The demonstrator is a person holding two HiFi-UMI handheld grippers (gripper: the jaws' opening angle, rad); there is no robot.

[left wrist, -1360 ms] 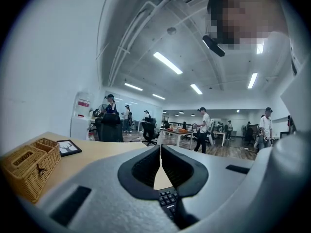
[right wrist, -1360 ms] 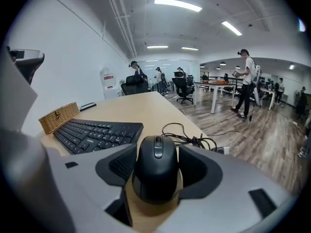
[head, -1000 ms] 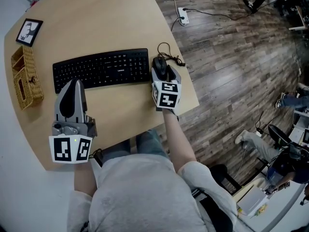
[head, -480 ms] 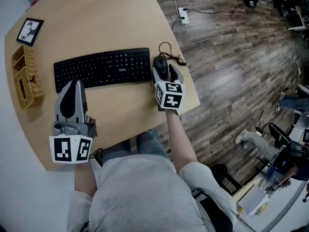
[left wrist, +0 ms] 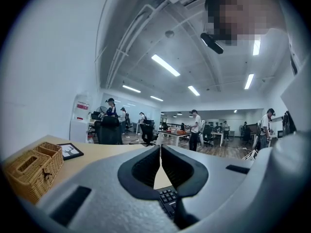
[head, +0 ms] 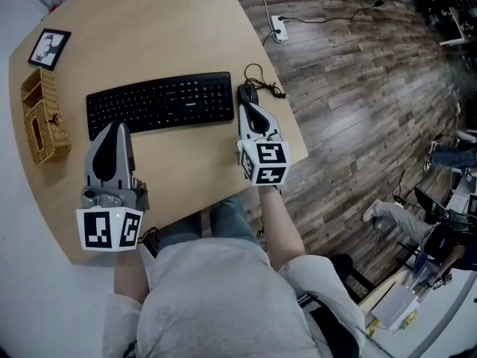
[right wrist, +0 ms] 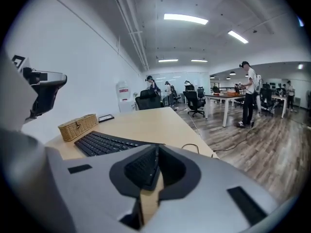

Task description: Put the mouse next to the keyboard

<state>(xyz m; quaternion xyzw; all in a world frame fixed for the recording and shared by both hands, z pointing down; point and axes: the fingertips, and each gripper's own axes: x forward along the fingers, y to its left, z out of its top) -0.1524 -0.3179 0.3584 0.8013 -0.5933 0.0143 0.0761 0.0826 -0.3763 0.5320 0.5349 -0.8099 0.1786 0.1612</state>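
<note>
Head view: mouse point(head: 247, 93) sits on the table point(head: 149, 28) just beside the right end of the keyboard point(head: 160, 101), narrow gap between them, long axes roughly square to each other. Its cable point(head: 265, 86) is looped at the table edge just past it. Right gripper point(head: 250, 110) points at the mouse from the near side, tips overlapping its near end in the picture; contact can't be judged from above. Left gripper point(head: 115, 127) is over bare table in front of the keyboard's left half, tips near the keyboard's front edge. Wicker basket point(head: 45, 118) at the left table edge, picture frame point(head: 50, 47) beyond it, both well apart from the mouse. Power strip point(head: 279, 27) lies on the wood floor. Left gripper view: jaws together, pads meeting in one thin line, nothing between them; keyboard keys show through the cutout below, basket and frame off to the left. Right gripper view: jaws have just closed and now meet, nothing clamped; keyboard runs off to the left ahead of the tips, cable loop to the right near the table edge.
</note>
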